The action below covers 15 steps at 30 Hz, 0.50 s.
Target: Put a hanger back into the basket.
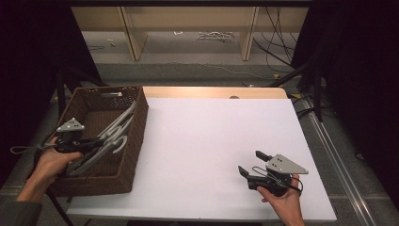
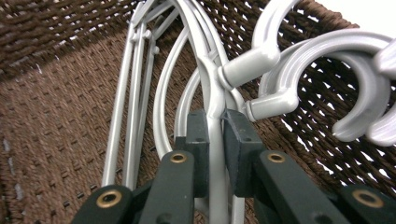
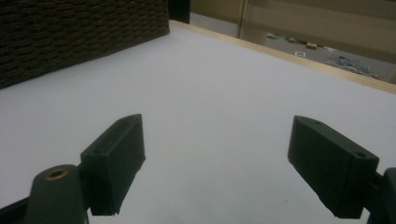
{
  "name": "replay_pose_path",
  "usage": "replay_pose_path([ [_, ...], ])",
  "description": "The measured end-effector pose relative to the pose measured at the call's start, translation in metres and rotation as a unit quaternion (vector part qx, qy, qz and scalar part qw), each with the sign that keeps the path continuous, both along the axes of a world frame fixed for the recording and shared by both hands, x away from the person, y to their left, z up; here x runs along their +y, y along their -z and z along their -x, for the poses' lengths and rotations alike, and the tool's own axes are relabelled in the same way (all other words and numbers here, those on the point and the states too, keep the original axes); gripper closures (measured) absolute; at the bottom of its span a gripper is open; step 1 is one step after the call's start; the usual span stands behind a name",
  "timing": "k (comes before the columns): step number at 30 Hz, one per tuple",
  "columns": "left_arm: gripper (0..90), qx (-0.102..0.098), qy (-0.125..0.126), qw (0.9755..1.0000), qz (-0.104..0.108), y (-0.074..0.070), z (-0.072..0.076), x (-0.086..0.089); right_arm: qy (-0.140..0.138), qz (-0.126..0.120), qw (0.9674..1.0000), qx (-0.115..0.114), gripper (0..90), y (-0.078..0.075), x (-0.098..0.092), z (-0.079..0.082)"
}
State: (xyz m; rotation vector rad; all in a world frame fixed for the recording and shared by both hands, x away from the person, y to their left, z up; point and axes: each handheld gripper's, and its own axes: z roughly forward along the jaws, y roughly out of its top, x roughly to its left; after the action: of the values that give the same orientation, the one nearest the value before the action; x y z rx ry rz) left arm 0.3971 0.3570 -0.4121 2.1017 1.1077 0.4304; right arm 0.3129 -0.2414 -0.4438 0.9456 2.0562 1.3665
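Note:
Several grey plastic hangers [image 1: 109,136] lie in a brown woven basket [image 1: 131,141] at the table's left. My left gripper [image 1: 96,141] reaches into the basket and is shut on one grey hanger [image 2: 215,107] just below its hook; the pads [image 2: 237,140] press on its neck from both sides. Other hooks [image 2: 355,79] curl to the right of it. My right gripper [image 1: 251,164] rests low over the white table [image 1: 211,141] at the front right, open, with nothing between its jaws [image 3: 215,163].
The basket's side wall [image 3: 70,32] stands far left in the right gripper view. A wooden strip [image 1: 216,92] runs along the table's far edge. Shelf legs and cables [image 1: 277,42] are on the floor beyond.

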Motion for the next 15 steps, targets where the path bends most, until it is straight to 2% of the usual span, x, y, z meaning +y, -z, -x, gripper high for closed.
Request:
replay_pose_path([
  [1,81.6,0.001,0.003,1.0000,0.000,-0.0002,-0.0005,0.0002,0.000,0.002,0.9999,-0.011,19.8,-0.0001,-0.0005,-0.0009],
  [3,81.5,0.001,0.000,1.0000,0.001,-0.0002,-0.0007,-0.0015,-0.001,0.003,1.0000,-0.008,19.8,-0.0001,-0.0005,-0.0010],
  [4,81.5,0.001,0.000,1.0000,0.000,-0.0005,-0.0007,-0.0021,-0.002,0.000,1.0000,0.002,19.8,0.0000,0.0001,-0.0001],
  [6,80.8,0.000,0.004,1.0000,-0.001,-0.0012,-0.0009,-0.0020,0.000,0.002,0.9999,-0.010,19.8,0.0000,-0.0003,-0.0009],
  [8,79.5,0.001,0.001,1.0000,0.002,-0.0017,-0.0010,-0.0020,-0.001,0.002,1.0000,-0.009,19.8,0.0000,-0.0004,-0.0010],
  [9,77.8,0.002,0.001,1.0000,0.003,-0.0022,-0.0010,-0.0017,-0.003,0.001,1.0000,0.002,19.8,-0.0001,0.0000,0.0000],
  [10,75.6,0.001,-0.006,0.9999,0.011,-0.0028,-0.0008,-0.0021,-0.002,0.001,1.0000,0.002,19.8,-0.0001,-0.0001,0.0000],
  [11,71.3,0.001,-0.004,1.0000,0.007,-0.0042,-0.0007,-0.0012,0.000,0.002,0.9999,-0.010,19.8,0.0000,-0.0004,-0.0009],
  [13,61.9,-0.006,-0.016,0.9998,0.010,-0.0075,0.0003,-0.0011,0.000,0.000,1.0000,-0.002,19.8,0.0000,0.0000,-0.0004],
  [15,52.2,-0.012,-0.042,0.9986,0.030,-0.0101,0.0013,-0.0034,-0.001,0.000,1.0000,0.002,19.8,-0.0001,-0.0001,-0.0001],
])
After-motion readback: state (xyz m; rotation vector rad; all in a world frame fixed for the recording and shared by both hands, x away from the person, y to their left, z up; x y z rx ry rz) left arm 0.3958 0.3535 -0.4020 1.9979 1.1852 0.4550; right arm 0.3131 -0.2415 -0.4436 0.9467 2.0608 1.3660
